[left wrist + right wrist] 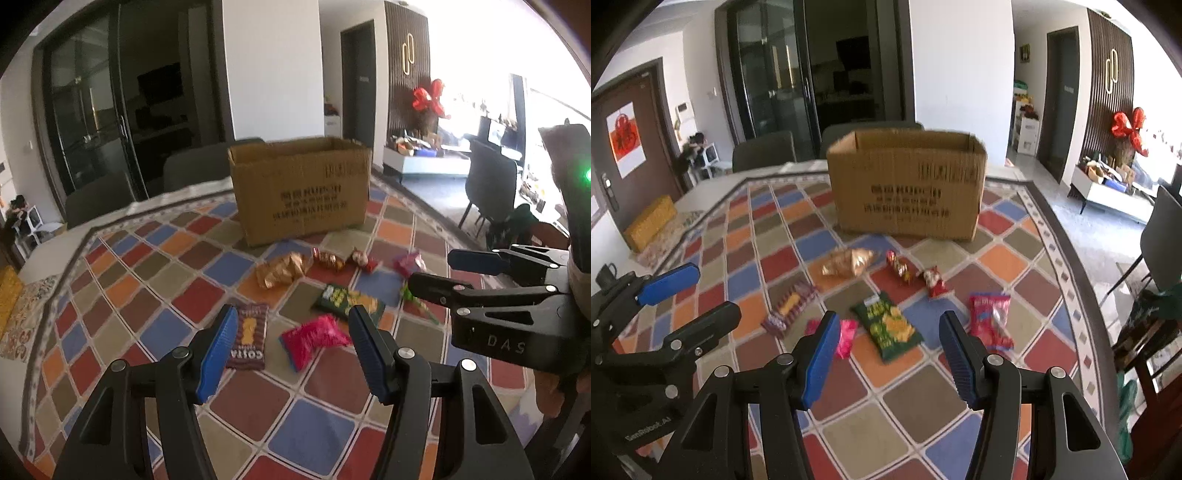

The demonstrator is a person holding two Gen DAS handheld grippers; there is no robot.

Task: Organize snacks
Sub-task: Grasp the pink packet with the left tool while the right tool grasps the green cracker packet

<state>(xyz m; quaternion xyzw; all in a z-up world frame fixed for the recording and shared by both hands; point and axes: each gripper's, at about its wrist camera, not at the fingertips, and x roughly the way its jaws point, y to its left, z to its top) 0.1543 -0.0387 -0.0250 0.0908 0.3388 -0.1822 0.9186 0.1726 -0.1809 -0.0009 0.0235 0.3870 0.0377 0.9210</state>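
Several snack packets lie on a chequered tablecloth (pixel 236 266) in front of an open cardboard box (pixel 301 192), also in the right wrist view (pixel 908 184). My left gripper (pixel 291 350) is open and empty above a pink packet (pixel 314 338) and beside a brown cookie packet (pixel 249 336). My right gripper (pixel 888 350) is open and empty above a green packet (pixel 888 325), with a red-pink bag (pixel 991 317) to its right. A gold packet (pixel 847 262) and small red sweets (pixel 899 267) lie nearer the box.
Dark chairs (pixel 764 151) stand behind the table. A yellow cushion (pixel 650 221) lies at the left edge. Another chair (pixel 1161 243) and a wooden stool (pixel 1145 343) stand on the right. The right gripper shows in the left wrist view (pixel 432 269).
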